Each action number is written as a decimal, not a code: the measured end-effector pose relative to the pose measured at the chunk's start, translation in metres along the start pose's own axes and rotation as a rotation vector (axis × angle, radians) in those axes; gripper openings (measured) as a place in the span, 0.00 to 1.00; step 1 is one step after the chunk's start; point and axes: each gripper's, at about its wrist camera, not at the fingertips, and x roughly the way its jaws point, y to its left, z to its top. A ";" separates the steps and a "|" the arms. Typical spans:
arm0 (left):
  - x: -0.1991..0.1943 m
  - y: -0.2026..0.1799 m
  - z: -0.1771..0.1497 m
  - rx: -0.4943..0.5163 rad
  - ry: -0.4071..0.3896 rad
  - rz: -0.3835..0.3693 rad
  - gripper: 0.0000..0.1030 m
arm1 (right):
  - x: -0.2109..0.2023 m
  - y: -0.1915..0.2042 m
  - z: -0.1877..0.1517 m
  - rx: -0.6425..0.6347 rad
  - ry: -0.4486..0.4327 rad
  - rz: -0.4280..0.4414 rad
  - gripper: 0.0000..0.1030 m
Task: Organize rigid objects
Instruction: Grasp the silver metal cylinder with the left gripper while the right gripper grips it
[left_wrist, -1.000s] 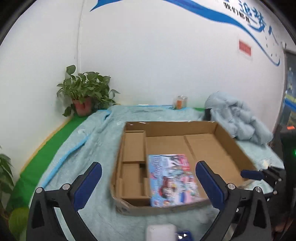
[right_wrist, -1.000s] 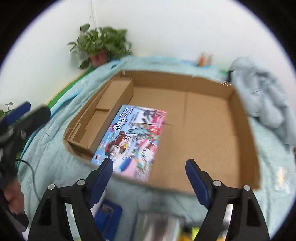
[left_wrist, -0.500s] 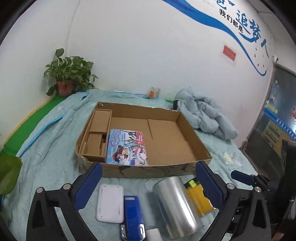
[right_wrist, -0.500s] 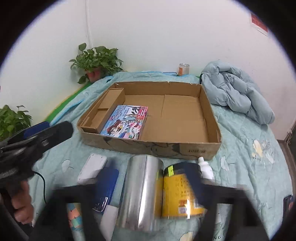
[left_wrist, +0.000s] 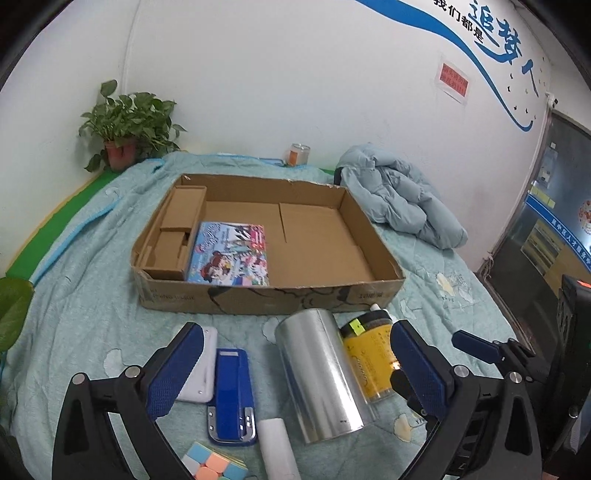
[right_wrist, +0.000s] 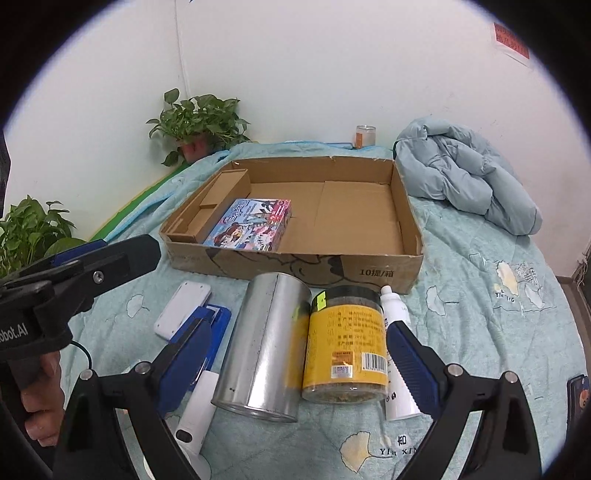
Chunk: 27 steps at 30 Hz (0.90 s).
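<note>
Between the blue pads of the right gripper, low in the frame, now lie the silver can and the yellow jar, side by side on the blanket. A second ago this same view was filled by the cardboard box and the picture book inside it; the book sat close under the fingers. Since then both cameras have drawn back, the box has gone to the middle of the frame, and a row of loose things has come into sight along the lower edge. The right jaws have also widened and now stand wide apart, with nothing pressed by them. My reading is that one object is already placed (the book, flat in the box next to the cardboard insert) and the hands are returning for the next one.

At the left wrist view, the left gripper is wide open too and holds nothing. The white flat case is partly hidden behind its left pad, the blue stapler-like case and the silver can lie between the pads, and the yellow jar sits just inside the right pad. A pastel cube and a white tube are at the bottom edge. Whether any pad already touches an object I cannot say for sure, because the fisheye flattens depth; they seem to hover above.
</note>
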 end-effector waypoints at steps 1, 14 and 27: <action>0.004 -0.001 0.000 -0.004 0.013 -0.014 0.99 | 0.001 -0.002 -0.001 0.004 0.005 0.006 0.93; 0.090 0.023 -0.021 -0.152 0.241 -0.285 0.99 | 0.029 -0.037 -0.017 0.071 0.150 0.268 0.92; 0.176 0.029 -0.025 -0.148 0.488 -0.381 0.90 | 0.076 -0.012 -0.045 0.271 0.377 0.322 0.81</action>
